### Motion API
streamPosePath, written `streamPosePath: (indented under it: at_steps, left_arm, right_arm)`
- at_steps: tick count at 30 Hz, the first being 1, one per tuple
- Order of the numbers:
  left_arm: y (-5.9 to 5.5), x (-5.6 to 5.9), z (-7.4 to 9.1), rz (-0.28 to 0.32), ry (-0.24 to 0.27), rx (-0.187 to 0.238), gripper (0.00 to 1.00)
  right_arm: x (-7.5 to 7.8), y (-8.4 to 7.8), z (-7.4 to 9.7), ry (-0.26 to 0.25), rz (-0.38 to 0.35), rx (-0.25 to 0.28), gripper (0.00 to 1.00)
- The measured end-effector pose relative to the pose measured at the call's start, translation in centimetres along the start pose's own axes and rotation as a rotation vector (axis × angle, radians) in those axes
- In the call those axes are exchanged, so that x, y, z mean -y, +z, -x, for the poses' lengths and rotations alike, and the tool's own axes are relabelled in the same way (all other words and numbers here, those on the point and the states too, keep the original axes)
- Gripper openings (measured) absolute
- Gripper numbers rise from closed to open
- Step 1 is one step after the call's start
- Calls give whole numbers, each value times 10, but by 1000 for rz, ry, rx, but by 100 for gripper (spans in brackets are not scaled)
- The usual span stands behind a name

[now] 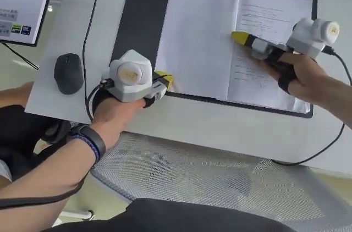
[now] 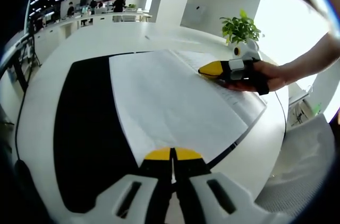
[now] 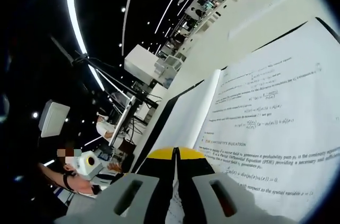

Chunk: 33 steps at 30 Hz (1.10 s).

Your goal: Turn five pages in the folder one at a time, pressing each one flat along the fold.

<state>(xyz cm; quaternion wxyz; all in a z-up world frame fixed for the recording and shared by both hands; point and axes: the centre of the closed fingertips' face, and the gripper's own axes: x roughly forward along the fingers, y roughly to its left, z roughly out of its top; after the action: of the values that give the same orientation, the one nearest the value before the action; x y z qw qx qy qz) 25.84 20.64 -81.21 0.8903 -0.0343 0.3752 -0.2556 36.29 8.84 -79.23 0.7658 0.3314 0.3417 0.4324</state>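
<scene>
An open black folder [image 1: 137, 17] lies on the white desk. Its left page [image 1: 198, 39] is blank white and its right page [image 1: 269, 23] carries printed text. My right gripper [image 1: 237, 37] is shut, its yellow tips resting on the paper at the fold near the top of the right page. My left gripper [image 1: 166, 81] is shut at the near edge of the blank left page, by the folder's bottom edge. In the left gripper view the blank page [image 2: 170, 102] spreads ahead and the right gripper [image 2: 208, 69] lies on the fold. The right gripper view looks over the printed page [image 3: 276, 134].
A black mouse [image 1: 69, 72] sits left of the folder, with a laptop [image 1: 22, 1] at the far left corner. Cables [image 1: 88, 6] run across the desk. A mesh chair seat [image 1: 209, 177] lies below the desk edge. A potted plant [image 2: 241, 27] stands beyond the folder.
</scene>
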Motion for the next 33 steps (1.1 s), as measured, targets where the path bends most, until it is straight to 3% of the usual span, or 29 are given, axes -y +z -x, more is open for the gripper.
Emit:
streamPosePath:
  at_steps: [11,23,33]
  left_arm:
    - [2,2,1,0,-8,5,0]
    - [2,4,3,-13,-11,4,0]
    - [1,5,4,-26,-5,4,0]
  right_arm:
    - [-33,-49,18,34,17,-71,0]
    - [-67,-105,41,80,49,-187,0]
    - [-71,-117,48,74,46,-192,0]
